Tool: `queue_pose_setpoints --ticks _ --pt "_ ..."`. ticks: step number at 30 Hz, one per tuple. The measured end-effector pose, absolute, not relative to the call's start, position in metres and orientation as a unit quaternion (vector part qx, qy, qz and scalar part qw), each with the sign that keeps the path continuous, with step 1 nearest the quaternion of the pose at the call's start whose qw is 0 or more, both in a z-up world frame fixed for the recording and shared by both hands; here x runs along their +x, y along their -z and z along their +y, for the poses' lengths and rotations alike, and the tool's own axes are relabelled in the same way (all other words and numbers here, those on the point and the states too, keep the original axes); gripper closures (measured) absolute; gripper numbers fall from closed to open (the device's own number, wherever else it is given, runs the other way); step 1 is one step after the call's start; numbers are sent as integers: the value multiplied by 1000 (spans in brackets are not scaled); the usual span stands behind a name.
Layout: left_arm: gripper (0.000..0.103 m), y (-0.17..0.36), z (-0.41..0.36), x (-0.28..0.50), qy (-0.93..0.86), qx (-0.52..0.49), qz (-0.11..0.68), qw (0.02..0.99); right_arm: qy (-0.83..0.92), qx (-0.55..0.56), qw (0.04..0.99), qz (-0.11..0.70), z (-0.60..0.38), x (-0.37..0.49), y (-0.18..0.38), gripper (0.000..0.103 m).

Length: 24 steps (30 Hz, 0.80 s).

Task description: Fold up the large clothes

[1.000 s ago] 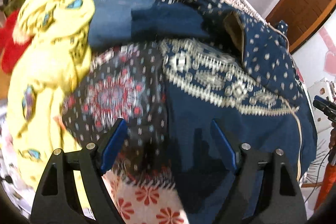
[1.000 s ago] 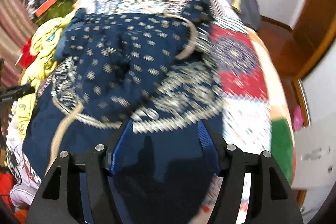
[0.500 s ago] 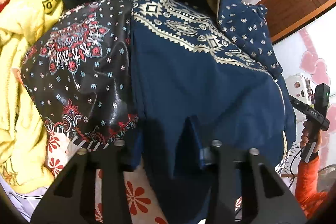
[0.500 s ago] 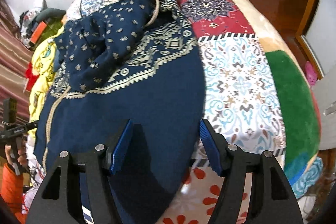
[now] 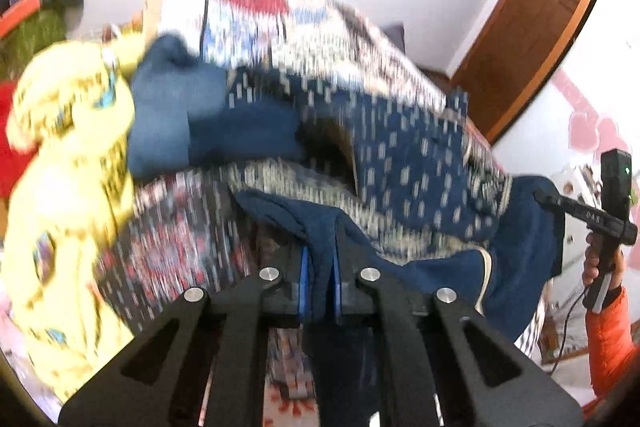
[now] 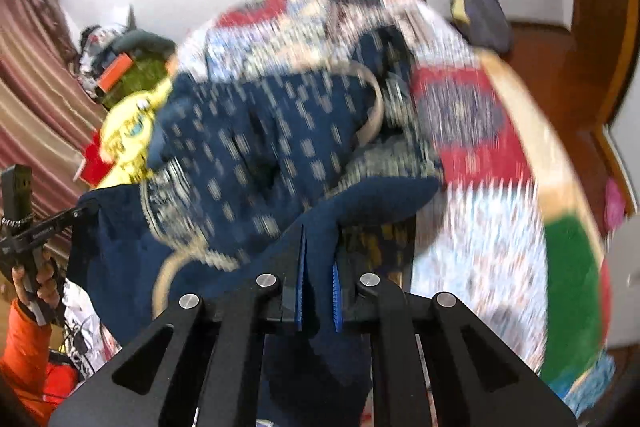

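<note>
White walls and a wooden door (image 5: 532,39) frame a bed under a patchwork quilt (image 6: 480,131), with a yellow cloth (image 5: 68,163) heaped at its left. Across the middle lies the navy garment (image 5: 404,155), gold-patterned, its plain hem at the near edge. Both tools have just been closing: the left tool (image 5: 320,283) is clenched on a fold of hem near the left, and the right tool (image 6: 318,291) pinches the hem toward the right. Gripping two spaced points likely lets the person raise the near edge evenly and carry it over for a fold. Blur hides how much cloth has left the bed, though the hem seems to tent upward at each grip.
</note>
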<state>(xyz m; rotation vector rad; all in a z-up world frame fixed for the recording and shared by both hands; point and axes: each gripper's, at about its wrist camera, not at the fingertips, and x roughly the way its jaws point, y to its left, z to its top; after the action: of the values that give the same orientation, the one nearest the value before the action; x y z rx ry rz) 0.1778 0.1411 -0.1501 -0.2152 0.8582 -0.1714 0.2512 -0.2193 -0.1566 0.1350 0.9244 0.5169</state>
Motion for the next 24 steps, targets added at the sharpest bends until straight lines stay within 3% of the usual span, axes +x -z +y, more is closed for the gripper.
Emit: queue_pose_setpoints --ticks 8,16,21,24 --pt "95 125 170 262 32 -160 362 918 -229 61 888 393 -212 321 126 94" --pt "95 207 189 364 -56 -166 430 885 -182 72 876 441 -206 424 173 94" --pt "91 259 189 389 -58 -162 470 866 -177 69 848 495 -203 455 223 94" --pt "90 262 184 390 -47 -135 475 868 -192 79 843 496 -209 453 222 91"
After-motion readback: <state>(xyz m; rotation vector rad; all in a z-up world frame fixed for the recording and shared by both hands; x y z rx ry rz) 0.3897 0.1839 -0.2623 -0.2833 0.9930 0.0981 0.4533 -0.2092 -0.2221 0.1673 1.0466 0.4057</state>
